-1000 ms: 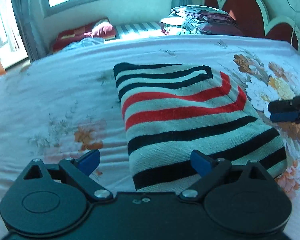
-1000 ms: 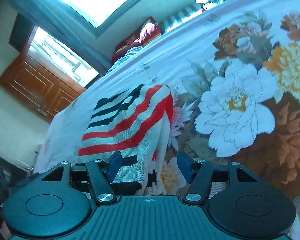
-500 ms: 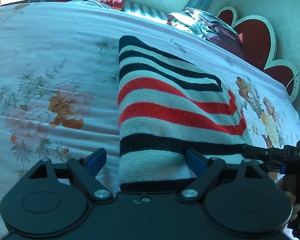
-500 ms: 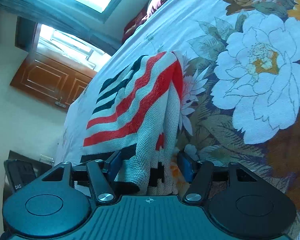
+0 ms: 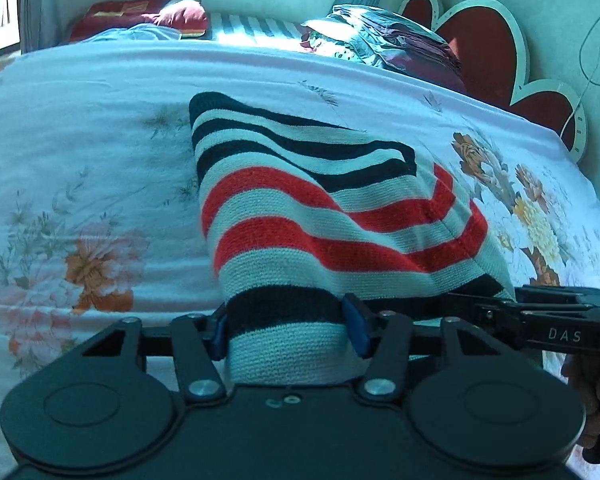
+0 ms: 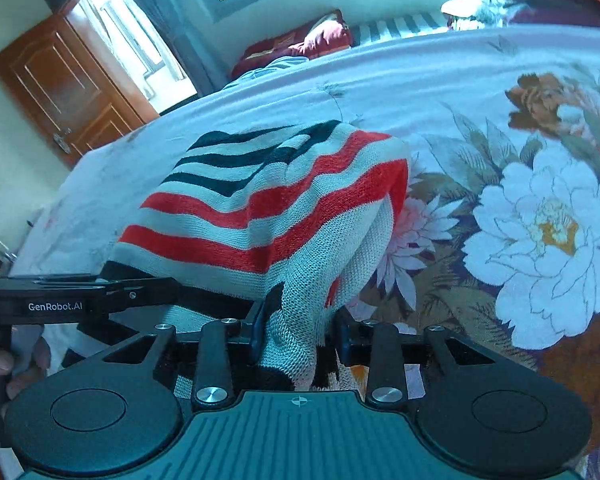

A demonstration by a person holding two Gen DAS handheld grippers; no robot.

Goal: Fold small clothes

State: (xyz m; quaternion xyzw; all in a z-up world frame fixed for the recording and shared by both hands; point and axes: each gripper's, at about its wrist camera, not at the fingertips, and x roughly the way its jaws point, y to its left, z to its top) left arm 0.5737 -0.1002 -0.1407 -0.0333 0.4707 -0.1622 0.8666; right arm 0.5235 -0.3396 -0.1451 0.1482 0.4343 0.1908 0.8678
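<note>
A knitted sweater [image 5: 320, 216] with black, red and pale stripes lies folded on the floral bedsheet [image 5: 80, 184]. My left gripper [image 5: 286, 332] is at its near edge; its jaws are closing and both blue pads press the bunched cloth between them. My right gripper [image 6: 298, 332] is at the sweater's [image 6: 260, 208] near right corner, jaws closing, with a fold of cloth pinched between its pads. Each gripper shows in the other's view: the right gripper [image 5: 500, 308] to the right, the left gripper [image 6: 80, 296] to the left. The near edge is lifted off the sheet.
A stack of folded clothes [image 5: 384, 40] and a red pillow [image 5: 148, 16] lie at the far side of the bed. A red scalloped headboard [image 5: 484, 44] stands at the far right. A wooden door [image 6: 68, 88] and a window are off to the left.
Both grippers' jaws have narrowed onto the sweater's near edge. The two grippers came closer together, and the near part of the sweater has bunched and risen off the sheet.
</note>
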